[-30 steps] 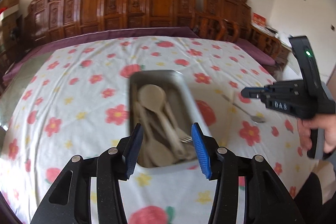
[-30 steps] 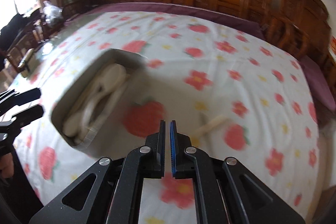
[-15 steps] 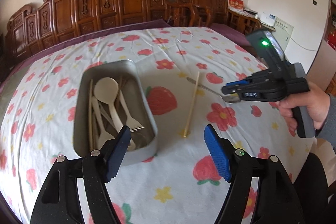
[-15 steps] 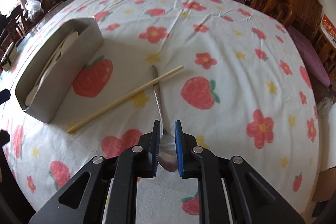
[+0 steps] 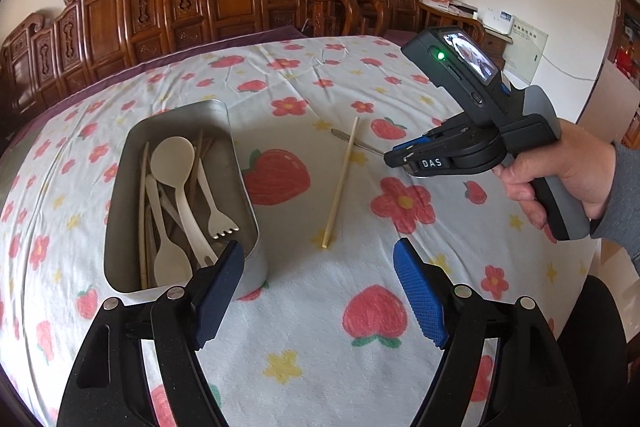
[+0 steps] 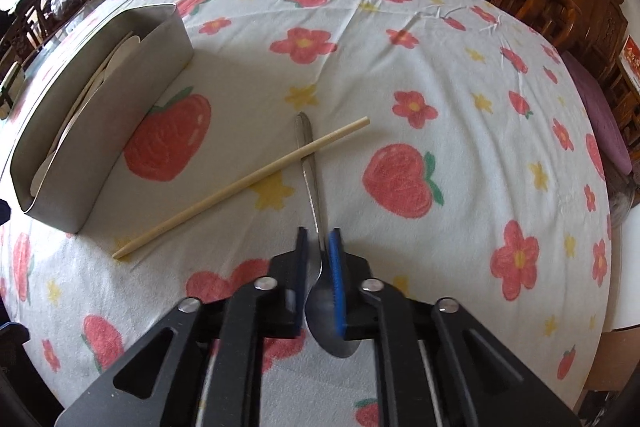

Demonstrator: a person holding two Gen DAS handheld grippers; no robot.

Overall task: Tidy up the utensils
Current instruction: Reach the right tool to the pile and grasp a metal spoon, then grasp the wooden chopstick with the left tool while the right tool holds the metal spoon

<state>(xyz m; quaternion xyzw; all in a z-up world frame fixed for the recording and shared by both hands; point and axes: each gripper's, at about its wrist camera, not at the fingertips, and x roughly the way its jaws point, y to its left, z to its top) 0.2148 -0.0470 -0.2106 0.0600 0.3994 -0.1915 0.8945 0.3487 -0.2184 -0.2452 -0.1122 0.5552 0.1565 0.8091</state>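
Right tongs (image 6: 318, 259) have just clenched on the metal spoon (image 6: 314, 187) beneath the chopstick (image 6: 240, 185); left tongs (image 5: 318, 291), opening, hold nothing. Transfer to the metal tray (image 5: 240, 163) follows.

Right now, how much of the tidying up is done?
Mostly done: the metal box already holds pale spoons, forks and chopsticks. In hand: the right gripper is shut on the metal spoon, which lies on the tablecloth under the loose chopstick. Left: spoon and chopstick both go in the box. The left gripper is opening, holding nothing.
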